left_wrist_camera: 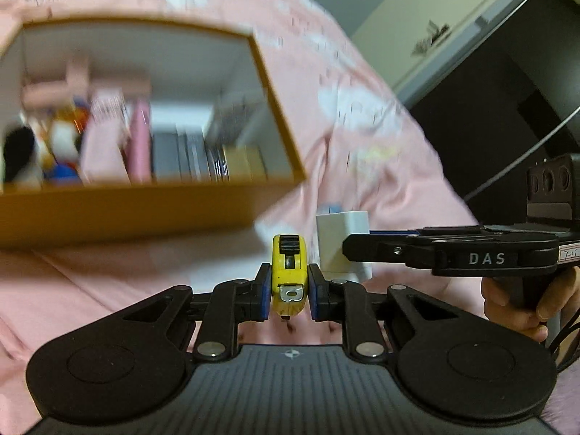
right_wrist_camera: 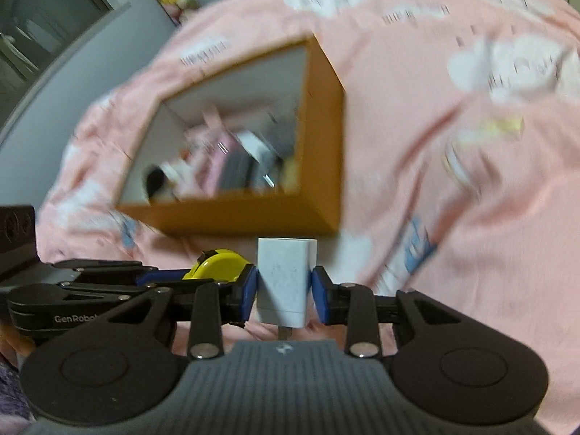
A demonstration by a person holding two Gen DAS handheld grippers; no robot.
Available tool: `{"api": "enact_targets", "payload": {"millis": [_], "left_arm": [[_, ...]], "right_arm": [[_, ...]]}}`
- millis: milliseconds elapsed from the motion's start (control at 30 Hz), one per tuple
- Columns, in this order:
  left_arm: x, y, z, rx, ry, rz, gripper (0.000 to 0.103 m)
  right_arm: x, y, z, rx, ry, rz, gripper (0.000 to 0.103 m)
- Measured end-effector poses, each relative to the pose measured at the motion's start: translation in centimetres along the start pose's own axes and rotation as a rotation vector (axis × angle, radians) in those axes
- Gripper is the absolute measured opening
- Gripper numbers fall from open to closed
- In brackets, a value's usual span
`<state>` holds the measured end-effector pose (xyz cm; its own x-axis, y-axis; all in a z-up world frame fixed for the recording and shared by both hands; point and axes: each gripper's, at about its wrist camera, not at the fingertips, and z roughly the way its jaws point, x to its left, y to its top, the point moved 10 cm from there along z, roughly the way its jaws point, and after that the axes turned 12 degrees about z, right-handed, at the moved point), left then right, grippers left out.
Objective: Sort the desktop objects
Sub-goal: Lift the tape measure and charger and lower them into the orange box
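Desktop objects are being carried to an open orange box point(left_wrist_camera: 119, 214), white inside and already crowded with blurred books and toys, on pink printed bedding point(left_wrist_camera: 380, 152). Nearer, the right hand-held gripper point(right_wrist_camera: 284, 290) pinches a scuffed white charger block point(right_wrist_camera: 286, 279), probably for dropping in. Just left, the left hand-held gripper point(left_wrist_camera: 289, 291) clamps a small yellow tape measure point(left_wrist_camera: 289, 275).

Two wrist views, each looking forward and down along its own tongs

The orange box point(left_wrist_camera: 145, 210) on the pink bedsheet point(left_wrist_camera: 362, 145) is seen close by both, from the left and from the right; each neighbouring tongs is caught at the frame edge.
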<state>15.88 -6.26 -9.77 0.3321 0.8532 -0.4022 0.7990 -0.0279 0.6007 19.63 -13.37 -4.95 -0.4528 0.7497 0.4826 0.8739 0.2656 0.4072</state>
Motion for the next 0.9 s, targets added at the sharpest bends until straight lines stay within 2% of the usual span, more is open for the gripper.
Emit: {"api": "enact_targets", "payload": {"millis": [133,233,300,500,667,900], "left_arm": [[1.1,3.3,-2.4,-0.081,0.059,-0.001,0.022],[2.5,5.7,-3.0,-0.108,0.125,-0.003,0.022],[3.8,6.9,-3.6,-0.117,0.145,-0.009,0.022],[6.1,7.9,-1.3,-0.069,0.151,-0.019,0.022],[6.8,7.3,0.7,-0.038,0.130,-0.039,0.022],[7.5,6.7,1.9,-0.006,0.150,-0.051,0.022]], "right_arm": [[2.8,2.8,-1.6,-0.056,0.059,-0.022,0.035],[4.4,5.0,-1.5,-0.090,0.046,-0.055,0.035],[5.1,6.5,-0.8,-0.100,0.034,-0.069,0.035],[5.0,9.1,2.8,0.004,-0.054,-0.076,0.035],[4.2,9.1,5.3,0.081,-0.116,-0.055,0.035],[4.3,8.9,7.0,0.117,-0.194,-0.072,0.035]]}}
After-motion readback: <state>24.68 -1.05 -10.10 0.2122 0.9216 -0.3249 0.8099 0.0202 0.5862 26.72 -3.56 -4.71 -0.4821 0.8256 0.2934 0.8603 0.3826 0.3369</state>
